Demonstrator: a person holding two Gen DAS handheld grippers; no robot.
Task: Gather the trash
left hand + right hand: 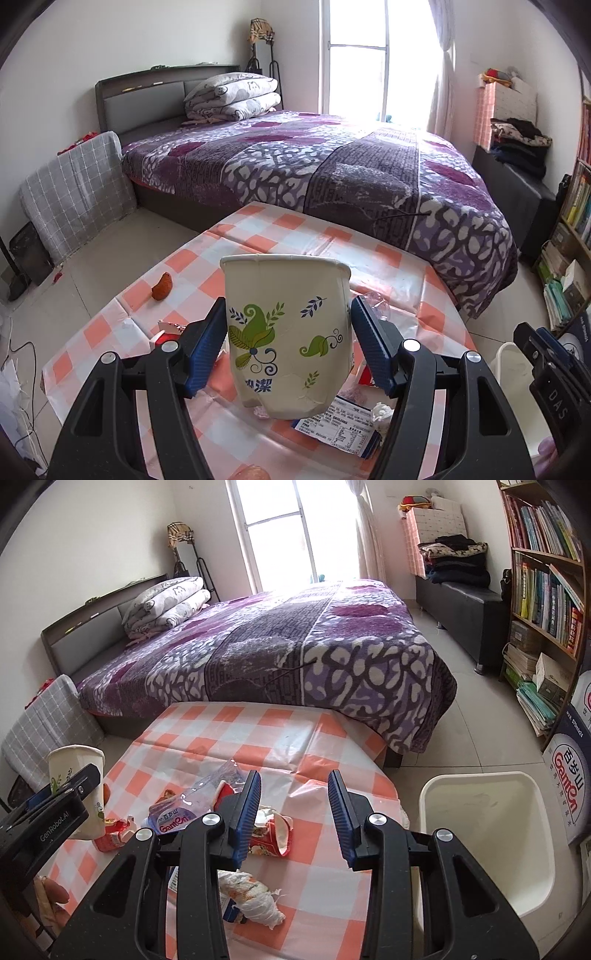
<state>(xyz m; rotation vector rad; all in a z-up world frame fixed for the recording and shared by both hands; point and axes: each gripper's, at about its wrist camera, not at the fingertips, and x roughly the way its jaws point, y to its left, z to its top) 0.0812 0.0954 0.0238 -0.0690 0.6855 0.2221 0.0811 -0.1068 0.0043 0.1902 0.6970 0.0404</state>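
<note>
A white paper cup (288, 332) with green leaf print hangs tilted above the table, and my left gripper (289, 304) is shut on its sides. The same cup (74, 764) shows at the left of the right wrist view. My right gripper (294, 775) stands open over the table with nothing between its fingers. Beyond it on the checked cloth lie a crushed clear bottle (192, 805), a torn red wrapper (271, 834) and a crumpled white wad (251, 893). A printed packet (340, 428) lies under the cup. An orange peel (162, 286) lies at the far left.
The table (258, 731) has an orange and white checked cloth. A white bin (487, 834) stands on the floor at its right edge. A bed (295, 653) with a purple blanket borders the far side. Bookshelves (546, 590) line the right wall.
</note>
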